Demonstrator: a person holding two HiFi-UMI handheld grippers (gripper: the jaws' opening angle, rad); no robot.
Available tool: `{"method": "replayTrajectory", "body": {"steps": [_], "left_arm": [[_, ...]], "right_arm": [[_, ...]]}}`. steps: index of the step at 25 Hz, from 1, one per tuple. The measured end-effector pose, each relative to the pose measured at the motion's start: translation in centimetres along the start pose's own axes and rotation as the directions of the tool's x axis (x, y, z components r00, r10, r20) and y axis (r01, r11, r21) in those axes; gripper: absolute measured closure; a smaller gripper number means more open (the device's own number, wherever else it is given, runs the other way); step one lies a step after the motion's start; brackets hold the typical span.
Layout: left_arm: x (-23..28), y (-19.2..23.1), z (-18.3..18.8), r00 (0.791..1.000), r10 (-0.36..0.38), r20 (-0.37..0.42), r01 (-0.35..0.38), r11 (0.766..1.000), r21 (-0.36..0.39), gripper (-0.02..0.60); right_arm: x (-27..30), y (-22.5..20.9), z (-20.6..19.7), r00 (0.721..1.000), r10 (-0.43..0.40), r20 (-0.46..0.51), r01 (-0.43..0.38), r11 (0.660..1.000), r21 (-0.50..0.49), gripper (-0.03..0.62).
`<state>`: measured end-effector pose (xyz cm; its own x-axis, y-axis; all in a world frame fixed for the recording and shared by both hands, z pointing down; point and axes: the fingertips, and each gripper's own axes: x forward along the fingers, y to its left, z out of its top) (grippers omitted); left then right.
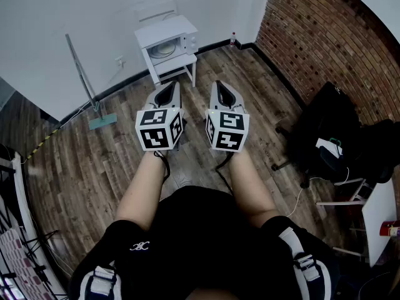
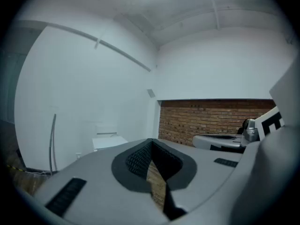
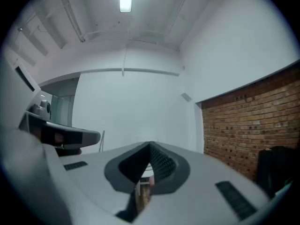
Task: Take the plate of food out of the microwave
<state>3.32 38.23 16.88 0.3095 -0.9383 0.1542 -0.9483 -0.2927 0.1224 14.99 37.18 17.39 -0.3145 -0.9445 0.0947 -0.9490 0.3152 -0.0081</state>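
Note:
A white microwave (image 1: 169, 39) stands on a small white table (image 1: 181, 66) against the far wall, well ahead of both grippers. A round pale shape shows in its front; I cannot tell whether that is the plate. My left gripper (image 1: 175, 85) and right gripper (image 1: 215, 85) are held side by side over the wooden floor, both pointing toward the microwave. Each is shut with nothing between its tips. In the left gripper view the left gripper (image 2: 151, 142) has its tips together, and the microwave (image 2: 108, 141) is small beyond them. The right gripper (image 3: 150, 146) likewise shows closed jaws.
A long-handled mop (image 1: 90, 95) leans on the white wall at the left. A brick wall (image 1: 325, 36) runs along the right, with a black chair and bags (image 1: 331, 133) in front of it. A white side table (image 1: 378, 214) stands at the lower right. A small bottle (image 1: 232, 39) stands in the far corner.

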Motion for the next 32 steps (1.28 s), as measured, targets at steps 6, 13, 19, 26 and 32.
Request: {"method": "replayTrajectory", "body": {"steps": [6, 13, 19, 26, 32], "left_arm": [[0.8, -2.2, -0.5, 1.000, -0.003, -0.004, 0.003, 1.000, -0.001, 0.591], [1.0, -4.3, -1.4, 1.000, 0.007, -0.013, -0.007, 1.000, -0.013, 0.591], [2.5, -5.4, -1.8, 1.000, -0.003, -0.028, 0.002, 1.000, -0.008, 0.591], [6.2, -5.3, -2.5, 0.998, -0.027, -0.049, 0.027, 1.000, 0.002, 0.591], [12.6, -4.1, -2.8, 0.996, -0.070, -0.053, 0.069, 0.997, -0.026, 0.591]], "right_arm": [[-0.9, -2.1, 0.0, 0.999, -0.016, 0.031, 0.017, 0.999, -0.028, 0.582], [-1.8, -3.6, -0.9, 0.999, 0.036, 0.002, -0.036, 0.999, -0.019, 0.582], [-1.4, -5.3, -1.9, 0.999, 0.041, -0.026, -0.041, 0.999, 0.003, 0.582], [1.3, -7.7, -3.0, 0.998, 0.030, -0.052, -0.027, 0.998, 0.060, 0.582], [6.3, -10.2, -3.8, 0.997, 0.001, -0.072, 0.001, 1.000, 0.028, 0.582]]}}
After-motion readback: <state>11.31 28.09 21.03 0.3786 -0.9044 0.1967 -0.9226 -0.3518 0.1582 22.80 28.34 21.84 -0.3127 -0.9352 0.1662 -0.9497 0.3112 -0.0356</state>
